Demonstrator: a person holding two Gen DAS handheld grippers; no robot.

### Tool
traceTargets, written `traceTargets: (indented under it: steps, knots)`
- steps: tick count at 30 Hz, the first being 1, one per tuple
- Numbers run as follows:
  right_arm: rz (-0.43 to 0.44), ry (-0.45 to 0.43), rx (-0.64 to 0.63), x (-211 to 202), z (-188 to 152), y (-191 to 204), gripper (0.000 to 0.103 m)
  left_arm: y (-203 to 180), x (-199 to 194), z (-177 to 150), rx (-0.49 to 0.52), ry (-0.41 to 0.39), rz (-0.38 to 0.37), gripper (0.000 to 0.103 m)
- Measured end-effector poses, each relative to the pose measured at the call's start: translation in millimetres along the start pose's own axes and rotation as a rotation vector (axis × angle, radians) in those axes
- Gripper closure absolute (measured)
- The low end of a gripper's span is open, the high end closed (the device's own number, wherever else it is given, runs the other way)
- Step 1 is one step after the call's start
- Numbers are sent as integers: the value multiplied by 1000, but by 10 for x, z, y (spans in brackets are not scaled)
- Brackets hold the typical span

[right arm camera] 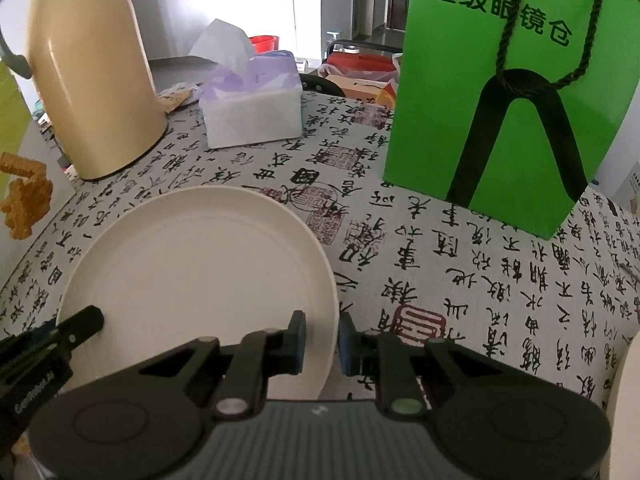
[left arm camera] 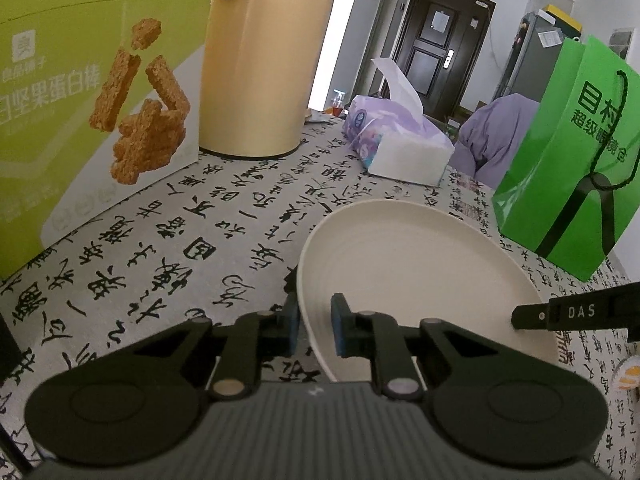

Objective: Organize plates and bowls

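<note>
The cream plate (left arm camera: 420,276) is sitting on the calligraphy-print tablecloth (left arm camera: 168,240), toward the table's near edge, and you are gripping it from two opposite sides. Your left gripper (left arm camera: 315,326) is pinching the plate's left rim, one blue pad outside and one over the ribbed inner face. Your right gripper (right arm camera: 321,342) is pinching the right rim the same way, with the rim running between its pads.

Both pinches are looking shallow, so you are relying on a thin lip of rim. Before lifting, I would judge it wise to check that each pad is seated past the raised lip and not on its slope. Raise both hands together and keep the plate flat; any twist between the two grips is likely to lever the rim out of one side.

Farther out, the green paper bag (right arm camera: 508,92) is standing close behind the plate toward the right edge. The tissue box (right arm camera: 252,108) and the tan thermos jug (right arm camera: 88,80) are standing toward the far edge, and the snack box (left arm camera: 92,120) is standing along the left edge. Carry the plate clear of the bag.
</note>
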State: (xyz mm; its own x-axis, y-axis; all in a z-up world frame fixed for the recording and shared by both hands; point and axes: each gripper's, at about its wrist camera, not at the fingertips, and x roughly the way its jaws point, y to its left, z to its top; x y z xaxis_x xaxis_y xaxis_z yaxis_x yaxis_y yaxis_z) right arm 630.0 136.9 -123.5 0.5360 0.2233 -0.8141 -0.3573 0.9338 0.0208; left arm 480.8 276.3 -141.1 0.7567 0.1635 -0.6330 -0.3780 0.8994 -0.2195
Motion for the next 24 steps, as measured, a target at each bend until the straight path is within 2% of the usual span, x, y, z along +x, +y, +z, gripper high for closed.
traceTargets:
  steps: [12, 24]
  knots:
    - [-4, 32, -96, -47, -25, 118, 87, 46, -13, 31, -15, 8, 24, 86]
    - [9, 30, -72, 0, 40, 46, 87, 31, -14, 28, -9, 7, 30, 86]
